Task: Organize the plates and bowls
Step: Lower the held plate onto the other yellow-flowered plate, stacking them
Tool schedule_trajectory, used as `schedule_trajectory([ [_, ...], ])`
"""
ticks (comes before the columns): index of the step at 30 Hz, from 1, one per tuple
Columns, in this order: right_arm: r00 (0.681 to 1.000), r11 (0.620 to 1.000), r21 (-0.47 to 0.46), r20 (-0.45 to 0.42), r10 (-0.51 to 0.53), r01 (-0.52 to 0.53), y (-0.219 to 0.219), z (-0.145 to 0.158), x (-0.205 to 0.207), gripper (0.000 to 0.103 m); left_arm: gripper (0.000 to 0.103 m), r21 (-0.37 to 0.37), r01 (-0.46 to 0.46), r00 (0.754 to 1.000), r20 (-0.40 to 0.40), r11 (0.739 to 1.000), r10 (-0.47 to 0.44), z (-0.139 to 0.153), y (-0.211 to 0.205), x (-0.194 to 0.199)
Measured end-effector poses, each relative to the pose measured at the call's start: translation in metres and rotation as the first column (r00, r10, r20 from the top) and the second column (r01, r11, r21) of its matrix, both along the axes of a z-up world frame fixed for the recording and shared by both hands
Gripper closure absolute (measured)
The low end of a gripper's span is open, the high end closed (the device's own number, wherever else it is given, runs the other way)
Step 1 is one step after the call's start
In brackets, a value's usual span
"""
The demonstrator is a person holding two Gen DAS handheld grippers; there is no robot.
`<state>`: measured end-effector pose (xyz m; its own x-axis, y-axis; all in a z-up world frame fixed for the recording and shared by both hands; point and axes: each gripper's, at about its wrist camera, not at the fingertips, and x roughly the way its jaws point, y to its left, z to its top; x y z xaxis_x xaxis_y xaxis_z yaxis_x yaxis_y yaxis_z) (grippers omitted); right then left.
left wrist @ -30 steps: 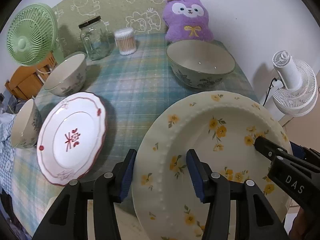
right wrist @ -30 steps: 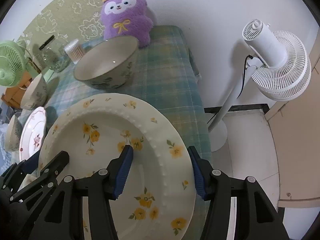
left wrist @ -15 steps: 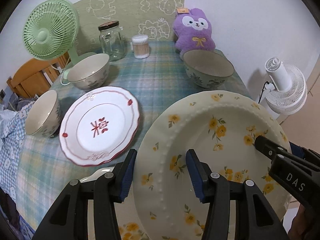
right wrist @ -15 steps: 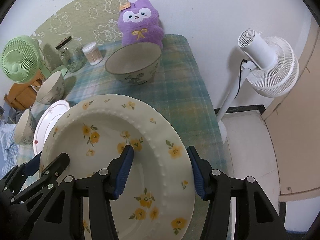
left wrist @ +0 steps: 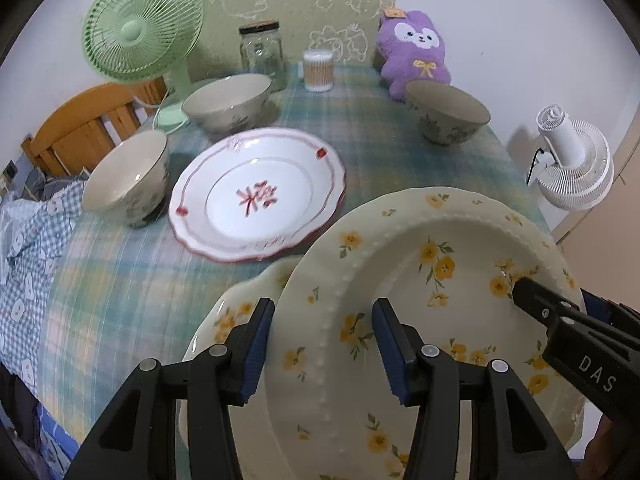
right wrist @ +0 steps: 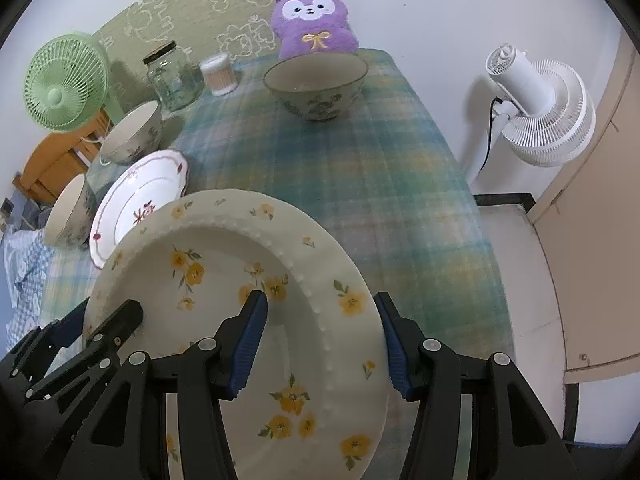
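Note:
A cream plate with yellow flowers (left wrist: 432,304) is held in the air above the table's near edge. My left gripper (left wrist: 324,344) is shut on its left rim. My right gripper (right wrist: 320,340) is shut on its right rim; it also shows in the left wrist view (left wrist: 560,320). A second yellow-flower plate (left wrist: 236,312) lies on the table under the held one. A white plate with red trim (left wrist: 256,196) lies at mid-table. Three floral bowls stand on the cloth: near left (left wrist: 128,178), far left (left wrist: 228,100), far right (left wrist: 448,116).
A green fan (left wrist: 140,24), a glass jar (left wrist: 262,54), a cotton-swab tub (left wrist: 318,70) and a purple plush (left wrist: 416,52) line the back of the table. A white standing fan (right wrist: 536,116) is right of the table. A wooden chair (left wrist: 80,128) is at left.
Both grippers have lifted and drawn back with the flower plate, so more of the table shows. A second flower plate under it has come into sight.

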<state>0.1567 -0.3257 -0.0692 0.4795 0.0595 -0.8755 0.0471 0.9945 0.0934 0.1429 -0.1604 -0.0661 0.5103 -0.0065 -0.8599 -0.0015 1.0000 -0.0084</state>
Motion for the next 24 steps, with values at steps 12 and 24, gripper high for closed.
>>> schedule_trajectory([
  [12,1.000,1.000,-0.009,-0.027,-0.005,0.005,0.028,-0.016,-0.030,0.045,0.052,0.002,0.007,0.999,-0.035,1.000,-0.007,-0.018,0.025,-0.025],
  [24,0.998,1.000,-0.020,-0.060,-0.001,-0.001,0.046,-0.032,-0.036,0.045,0.051,0.011,-0.008,0.998,-0.066,1.000,0.009,-0.034,0.041,-0.032],
])
